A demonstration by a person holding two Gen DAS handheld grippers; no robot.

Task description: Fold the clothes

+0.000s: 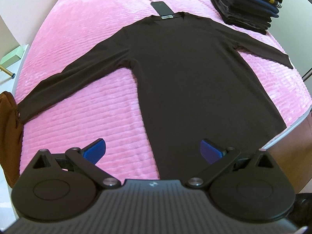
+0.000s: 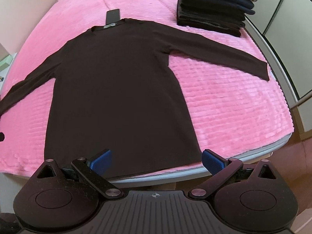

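Note:
A dark brown long-sleeved shirt (image 1: 185, 74) lies flat on the pink bedspread (image 1: 78, 39), collar at the far end, both sleeves spread out to the sides. It also shows in the right wrist view (image 2: 117, 81). My left gripper (image 1: 153, 152) is open and empty, above the shirt's near hem at its left side. My right gripper (image 2: 157, 162) is open and empty, over the hem near its right corner at the bed's front edge.
A stack of folded dark clothes (image 1: 247, 5) stands at the far right of the bed, also in the right wrist view (image 2: 214, 5). A black phone-like slab (image 1: 161, 7) lies just beyond the collar. A brown garment (image 1: 9, 132) hangs at the left edge.

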